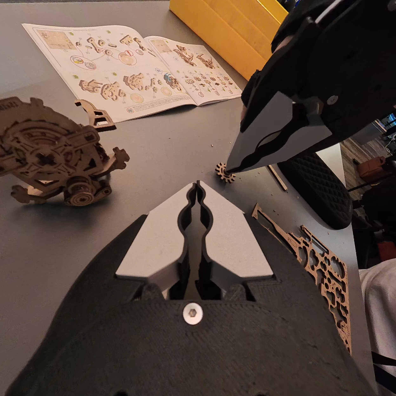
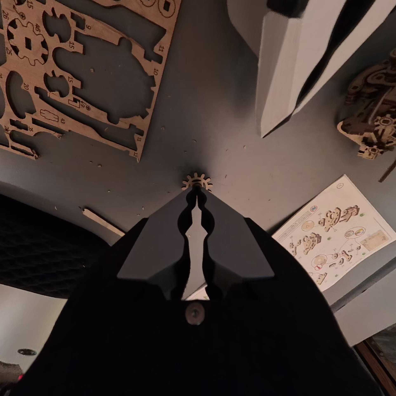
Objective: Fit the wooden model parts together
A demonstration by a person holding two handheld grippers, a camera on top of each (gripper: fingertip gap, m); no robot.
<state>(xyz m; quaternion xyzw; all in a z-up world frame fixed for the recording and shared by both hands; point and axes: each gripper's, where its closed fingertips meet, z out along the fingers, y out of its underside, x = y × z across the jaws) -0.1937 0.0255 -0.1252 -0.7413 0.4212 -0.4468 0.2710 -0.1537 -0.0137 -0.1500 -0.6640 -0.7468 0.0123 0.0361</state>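
Wooden and largely built, the brown laser-cut gear model (image 1: 53, 154) sits at the left of the grey counter (image 1: 160, 150), a curved loose piece (image 1: 96, 115) leaning just beside it, so much of the fitting looks done. Behind lies the open white instruction booklet (image 1: 128, 70). At centre the left gripper (image 1: 196, 184) hovers empty, its fingers pressed together. To the right, the right gripper (image 2: 197, 190) points down at a small pale wooden toothed gear (image 2: 196, 182) lying flat on the counter, its fingers closed on the gear's centre hub (whether it is lifted yet I cannot tell). Farther right lies the punched-out plywood parts sheet (image 1: 317, 267), mostly emptied. Left to do, I judge: carrying this gear to the model and seating it.
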